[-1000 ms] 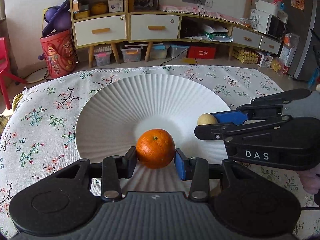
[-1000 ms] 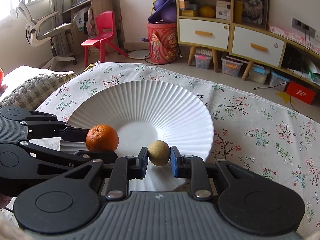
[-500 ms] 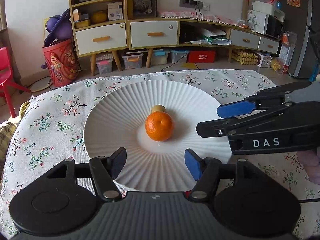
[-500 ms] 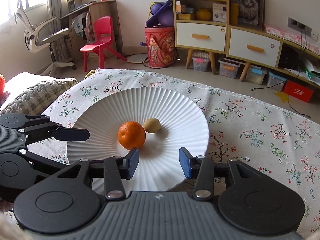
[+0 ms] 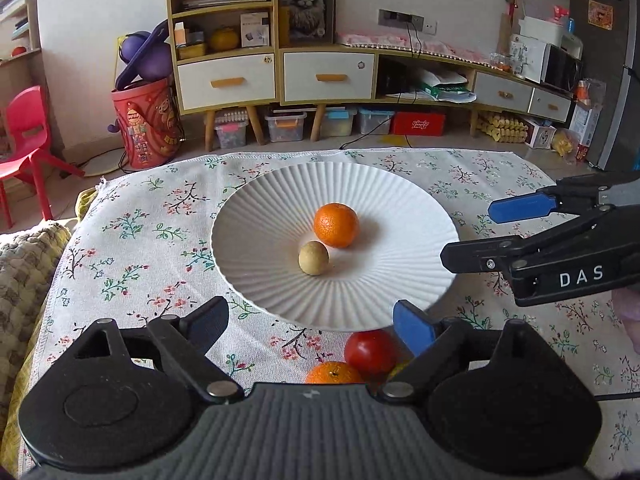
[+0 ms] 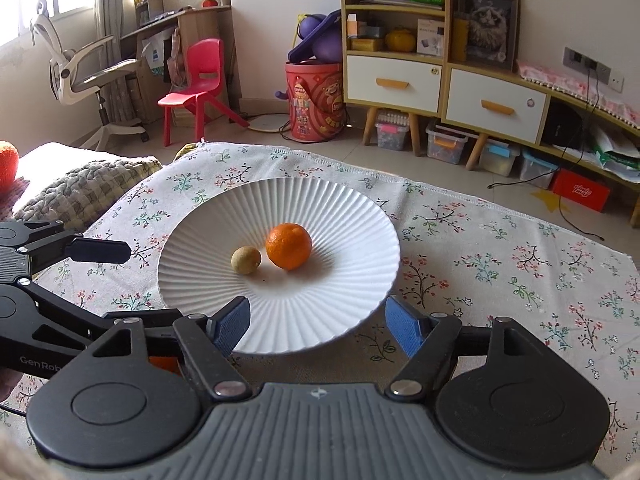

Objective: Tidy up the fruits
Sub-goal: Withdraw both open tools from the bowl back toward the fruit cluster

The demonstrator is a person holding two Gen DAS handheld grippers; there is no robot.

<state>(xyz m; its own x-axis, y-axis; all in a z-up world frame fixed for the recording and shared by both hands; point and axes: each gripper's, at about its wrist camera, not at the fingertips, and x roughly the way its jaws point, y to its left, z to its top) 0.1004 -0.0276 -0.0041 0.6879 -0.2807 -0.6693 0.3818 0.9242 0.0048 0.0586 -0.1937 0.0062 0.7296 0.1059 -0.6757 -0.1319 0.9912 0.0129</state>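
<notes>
Fruits part-sorted: orange [image 5: 335,225] and small tan fruit [image 5: 313,257] on white plate [image 5: 400,200], just beside each other.

Left wrist view: left tool [image 5: 310,326] wide open, empty, near plate's front rim; red fruit [image 5: 370,352] and second orange [image 5: 334,374] on table cloth [image 5: 120,240] below. Next, likely: drop onto red fruit, close.
Right wrist view: right tool [image 6: 316,326] wide open, empty, at plate's [image 6: 340,216] near edge; needs a fresh target.

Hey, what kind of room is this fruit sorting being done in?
Most likely a lived-in home living room: a wooden cabinet with drawers and a framed cat picture, a red child's chair, and a floral tablecloth under the white plate.
</notes>
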